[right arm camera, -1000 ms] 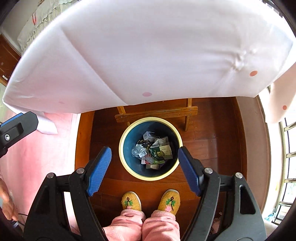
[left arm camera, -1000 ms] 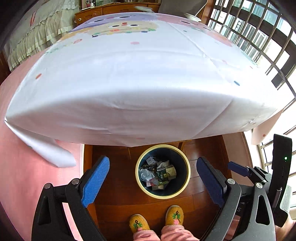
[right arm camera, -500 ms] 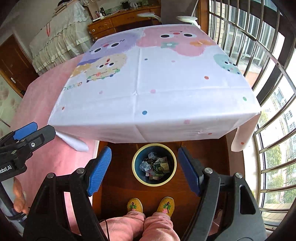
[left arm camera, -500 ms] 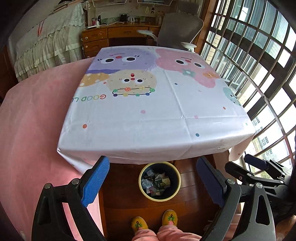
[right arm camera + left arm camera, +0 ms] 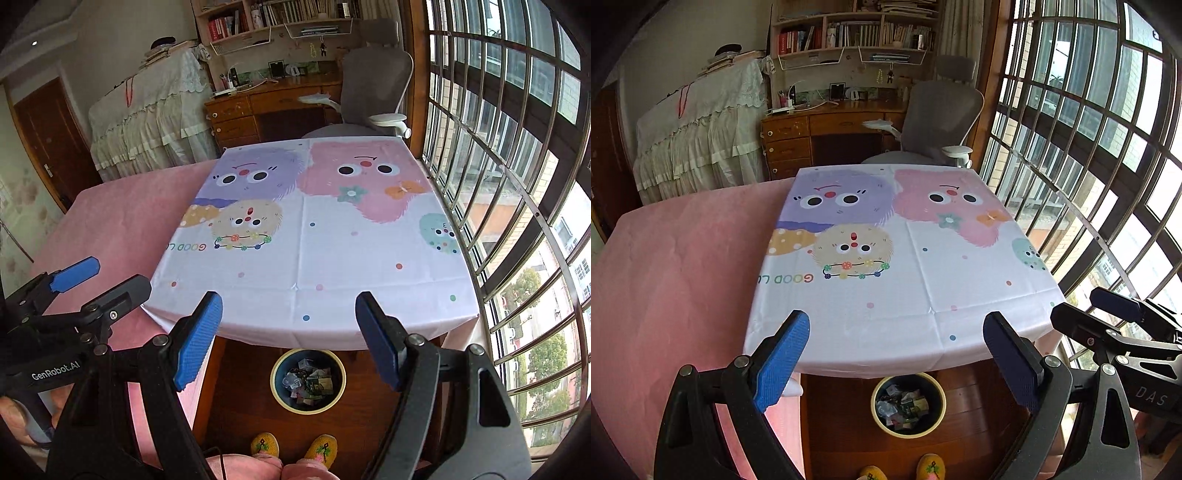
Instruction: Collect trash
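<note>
The trash (image 5: 905,406) lies heaped in the blue bin (image 5: 908,404) on the floor below the counter (image 5: 886,295), whose cartoon tablecloth shows nothing left. Both the left claw (image 5: 895,363) and the right claw (image 5: 290,338) gape wide, holding nothing; collection looks finished.

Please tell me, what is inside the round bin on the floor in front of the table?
The bin holds a heap of mixed trash: crumpled wrappers, a dark green packet, something of clear plastic. What lies under the top layer, and the bin's bottom, is covered.
</note>
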Action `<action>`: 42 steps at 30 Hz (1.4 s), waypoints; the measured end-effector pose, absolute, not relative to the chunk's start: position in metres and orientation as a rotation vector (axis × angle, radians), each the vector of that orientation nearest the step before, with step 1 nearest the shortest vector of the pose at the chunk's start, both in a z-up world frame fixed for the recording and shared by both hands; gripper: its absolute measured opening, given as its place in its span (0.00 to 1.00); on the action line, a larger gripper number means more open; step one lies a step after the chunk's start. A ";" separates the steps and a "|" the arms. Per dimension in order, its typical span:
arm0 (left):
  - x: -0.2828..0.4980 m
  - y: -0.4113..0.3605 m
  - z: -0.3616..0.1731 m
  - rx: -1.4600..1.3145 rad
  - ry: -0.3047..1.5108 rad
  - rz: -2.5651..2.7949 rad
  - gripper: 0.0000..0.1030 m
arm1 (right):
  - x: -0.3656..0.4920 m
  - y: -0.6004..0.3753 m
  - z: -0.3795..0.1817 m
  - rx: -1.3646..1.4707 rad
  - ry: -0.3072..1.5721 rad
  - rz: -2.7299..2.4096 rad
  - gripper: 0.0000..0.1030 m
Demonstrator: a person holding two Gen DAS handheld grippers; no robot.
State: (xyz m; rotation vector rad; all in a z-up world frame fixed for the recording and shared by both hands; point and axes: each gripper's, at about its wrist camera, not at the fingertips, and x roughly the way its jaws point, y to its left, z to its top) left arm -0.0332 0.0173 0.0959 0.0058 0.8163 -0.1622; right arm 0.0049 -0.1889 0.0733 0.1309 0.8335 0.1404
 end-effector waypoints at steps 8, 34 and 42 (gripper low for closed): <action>-0.047 0.008 0.106 -0.009 0.813 -0.112 0.93 | -0.010 -0.189 0.089 0.111 0.786 0.143 0.70; -0.045 0.011 0.069 -0.037 0.842 -0.047 0.93 | -0.003 -0.196 0.059 0.123 0.817 0.211 0.70; -0.044 0.011 0.064 -0.030 0.854 -0.039 0.93 | -0.003 -0.197 0.050 0.127 0.824 0.209 0.70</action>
